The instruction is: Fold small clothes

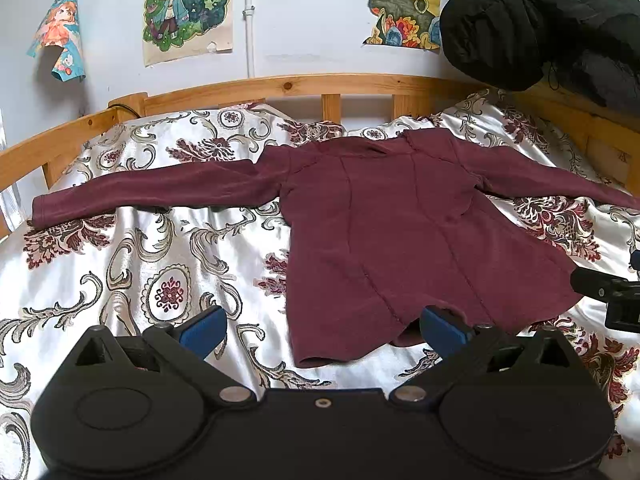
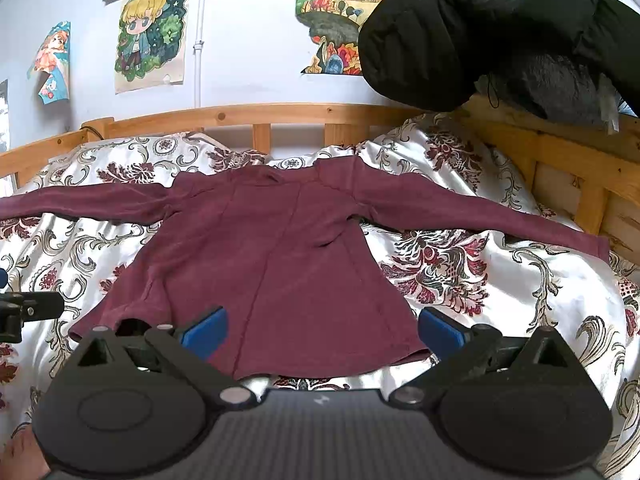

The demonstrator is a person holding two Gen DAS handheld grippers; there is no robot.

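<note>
**Maroon top spread flat on the bed, both grippers released**

A maroon long-sleeved top [image 1: 384,232] lies flat on the bed's floral satin bedspread [image 1: 152,264], collar toward the wooden bed rail [image 1: 280,84] and hem toward the cameras. Both sleeves are stretched straight out to the sides — the left sleeve [image 1: 152,192] reaches toward the bed's left edge, the right sleeve [image 2: 480,216] toward the wooden frame on the right.

The left hand-held gripper [image 1: 322,326] hovers just short of the hem with its blue fingers [image 1: 204,330] spread wide and nothing between them; the hem's left corner lies between the fingers. The right hand-held gripper [image 2: 320,326] is likewise released, fingers [image 2: 440,330] wide apart over the hem's right part, not pinching the cloth. Each gripper shows at the edge of the other's view.

A black padded jacket [image 2: 500,28] hangs over the frame's far right corner. Cartoon posters [image 1: 188,8] are stuck on the pale wall behind the bed, beside a thin white pipe [image 1: 250,16].
</note>
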